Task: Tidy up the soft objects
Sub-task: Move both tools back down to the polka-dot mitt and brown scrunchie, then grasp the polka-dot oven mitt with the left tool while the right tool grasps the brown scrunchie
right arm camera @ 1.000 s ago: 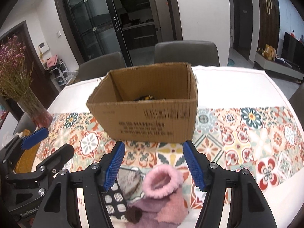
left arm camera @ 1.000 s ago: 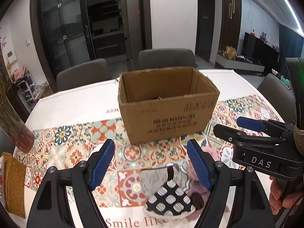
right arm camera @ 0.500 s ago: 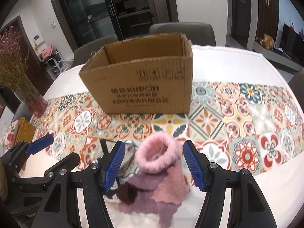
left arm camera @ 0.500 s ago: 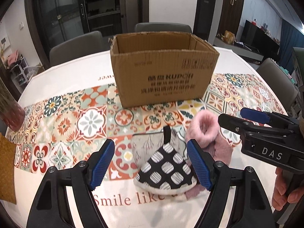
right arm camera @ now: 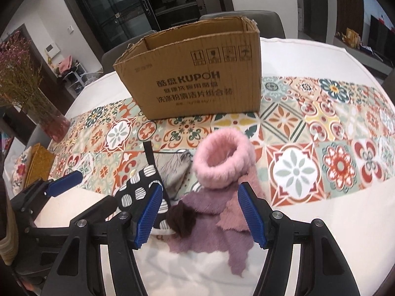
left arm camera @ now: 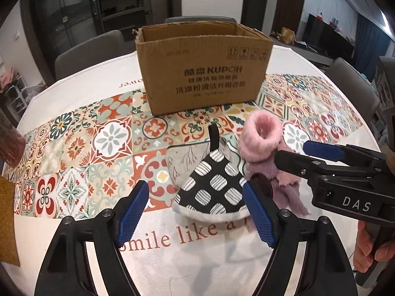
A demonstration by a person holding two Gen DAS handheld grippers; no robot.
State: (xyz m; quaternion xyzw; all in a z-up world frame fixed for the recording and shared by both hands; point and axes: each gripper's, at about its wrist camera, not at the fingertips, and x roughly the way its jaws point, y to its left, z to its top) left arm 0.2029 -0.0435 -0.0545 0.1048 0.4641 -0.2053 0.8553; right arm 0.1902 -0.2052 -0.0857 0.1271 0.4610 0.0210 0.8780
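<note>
Left wrist view: the dotted oven mitt (left arm camera: 212, 185) lies on the patterned tablecloth (left arm camera: 108, 143), touching the pink fluffy item (left arm camera: 263, 139) on its right. Both lie in front of the cardboard box (left arm camera: 205, 66), apart from it. The left gripper (left arm camera: 195, 209) hangs above the mitt's near edge, jaws spread wide, holding nothing. Right wrist view: the right gripper (right arm camera: 201, 212) is likewise spread and empty, straddling the mauve fabric (right arm camera: 209, 209) below the pink cuff.

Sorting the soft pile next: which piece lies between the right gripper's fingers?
The pink-and-mauve fuzzy piece, between the open right gripper fingers; the black-and-white dotted mitt lies before the left gripper.
</note>
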